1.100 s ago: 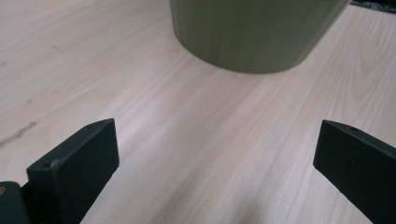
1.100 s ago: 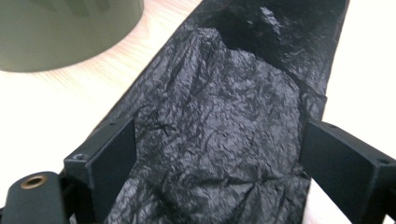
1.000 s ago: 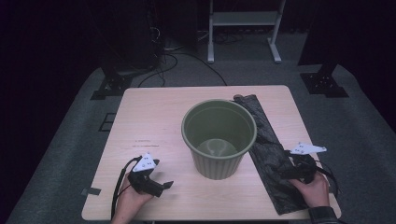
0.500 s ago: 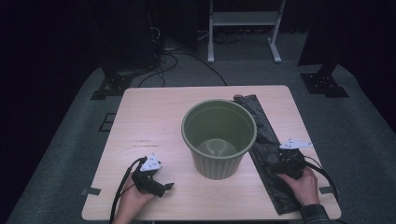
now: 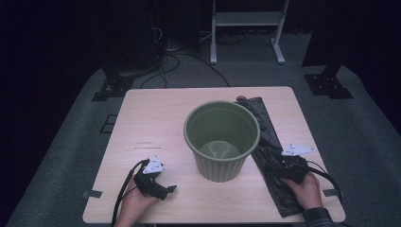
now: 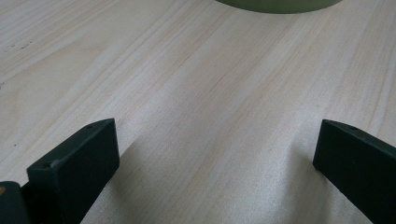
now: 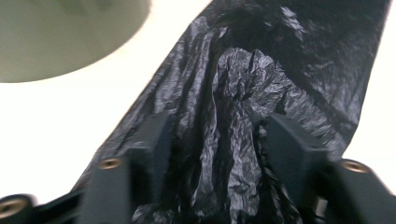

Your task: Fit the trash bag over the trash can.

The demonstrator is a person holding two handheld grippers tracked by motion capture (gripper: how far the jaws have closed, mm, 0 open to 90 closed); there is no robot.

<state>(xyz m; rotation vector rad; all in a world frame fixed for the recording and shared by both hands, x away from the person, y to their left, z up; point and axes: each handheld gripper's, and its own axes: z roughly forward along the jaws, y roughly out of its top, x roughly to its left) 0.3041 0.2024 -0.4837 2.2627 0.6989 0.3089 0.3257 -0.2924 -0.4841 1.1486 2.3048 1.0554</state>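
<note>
Black thin-film bag [image 7: 243, 116]: light, limp, slippery; pinch raised fold. Right gripper [image 7: 219, 135] jaws just closing, fold between them, not yet tight; left gripper [image 6: 210, 154] jaws wide, empty.

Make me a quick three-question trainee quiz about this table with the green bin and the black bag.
1. True or false: the bag lies inside the bin.
2. Which gripper has bag plastic between its jaws? A) left gripper B) right gripper
3. What lies between the left gripper's jaws?

Key
1. False: it lies flat on the table, beside the bin and on its right in the high view.
2. B: a ridge of bunched plastic stands between its jaws, which have just been closing.
3. Bare table; the jaws stand wide open.
</note>
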